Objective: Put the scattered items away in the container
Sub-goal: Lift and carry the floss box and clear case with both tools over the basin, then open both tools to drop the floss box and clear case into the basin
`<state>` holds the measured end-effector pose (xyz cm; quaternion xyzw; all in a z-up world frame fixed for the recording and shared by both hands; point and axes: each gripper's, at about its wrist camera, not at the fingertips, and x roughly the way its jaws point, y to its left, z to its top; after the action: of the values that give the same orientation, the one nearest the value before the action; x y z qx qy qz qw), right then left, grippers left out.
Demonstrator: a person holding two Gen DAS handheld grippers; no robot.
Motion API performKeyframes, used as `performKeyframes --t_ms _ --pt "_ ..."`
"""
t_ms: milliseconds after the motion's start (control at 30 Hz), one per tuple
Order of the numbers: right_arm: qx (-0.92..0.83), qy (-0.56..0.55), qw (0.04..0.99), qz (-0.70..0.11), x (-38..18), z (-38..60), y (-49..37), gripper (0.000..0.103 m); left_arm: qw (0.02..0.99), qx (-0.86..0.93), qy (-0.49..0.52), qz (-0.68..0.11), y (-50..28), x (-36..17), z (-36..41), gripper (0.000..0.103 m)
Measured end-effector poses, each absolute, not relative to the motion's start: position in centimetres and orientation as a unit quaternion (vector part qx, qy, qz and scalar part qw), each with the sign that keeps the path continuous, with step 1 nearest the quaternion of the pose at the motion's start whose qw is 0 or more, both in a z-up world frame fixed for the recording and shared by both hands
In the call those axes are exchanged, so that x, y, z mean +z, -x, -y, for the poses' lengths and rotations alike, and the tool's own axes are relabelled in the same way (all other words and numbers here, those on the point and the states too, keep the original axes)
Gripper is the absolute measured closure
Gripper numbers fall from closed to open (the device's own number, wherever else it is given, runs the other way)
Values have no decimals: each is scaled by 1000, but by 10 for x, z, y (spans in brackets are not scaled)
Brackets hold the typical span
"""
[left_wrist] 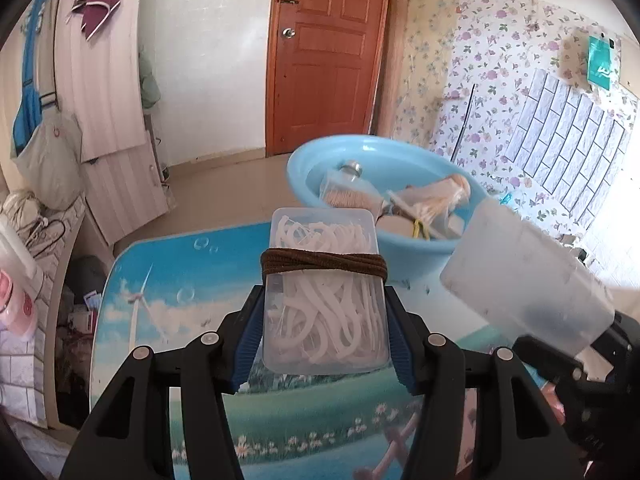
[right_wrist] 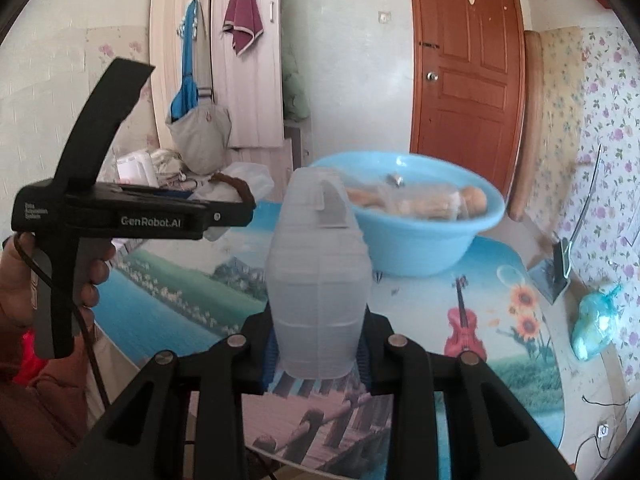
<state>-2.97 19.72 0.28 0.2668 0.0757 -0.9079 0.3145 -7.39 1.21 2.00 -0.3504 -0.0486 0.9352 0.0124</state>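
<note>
The left gripper [left_wrist: 326,320] has its fingers [left_wrist: 248,336] pinching a clear plastic box of white floss picks [left_wrist: 326,288] by its long sides, raised above the tabletop [left_wrist: 172,280]. A brown elastic band [left_wrist: 324,261] is wrapped across the middle of the box. Seen from the right wrist view, this gripper [right_wrist: 224,210] shows side-on at the left, held in the person's hand [right_wrist: 24,276], with the band [right_wrist: 236,186] visible at its tip.

Just right of the box, the right gripper [right_wrist: 316,354] has its fingers [right_wrist: 270,354] pressed against the lower part of a frosted translucent bottle [right_wrist: 318,276], which stands roughly upright and off the tabletop [right_wrist: 500,320]. In the left wrist view the same bottle [left_wrist: 528,276] leans in from the right edge, blurred.

Beyond both held items, a light blue basin [left_wrist: 400,240] sits near the far edge of the tabletop, closer to its right side. It holds bundled toothpicks [left_wrist: 348,198], a small clear bottle with a metal cap [left_wrist: 351,168], and several clear packets [left_wrist: 432,200] too jumbled to identify. From the right wrist view the basin [right_wrist: 420,240] rises behind the frosted bottle.

At the tabletop's right edge lies a knotted pale blue bag [right_wrist: 596,320].
</note>
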Motion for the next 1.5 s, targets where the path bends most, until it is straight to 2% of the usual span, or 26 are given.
performKeyframes --t_ms 467,933,1033,1200,1367,1500 --pt "-931 -248 266 -40 29 -214 103 72 48 938 342 27 151 39 -41 47" --pt "-931 -262 249 -49 21 -216 185 72 78 922 379 22 234 17 -67 47" --pt "-927 -266 257 -57 19 -211 194 71 73 921 382 32 242 11 -66 44" --pt "-928 -269 254 -48 15 -208 200 68 66 921 382 31 242 12 -63 23" --pt "-927 -270 258 -32 16 -211 199 65 57 922 379 50 235 21 -51 7" --pt "-933 -259 248 -30 25 -214 191 54 46 924 373 65 224 30 -44 6"
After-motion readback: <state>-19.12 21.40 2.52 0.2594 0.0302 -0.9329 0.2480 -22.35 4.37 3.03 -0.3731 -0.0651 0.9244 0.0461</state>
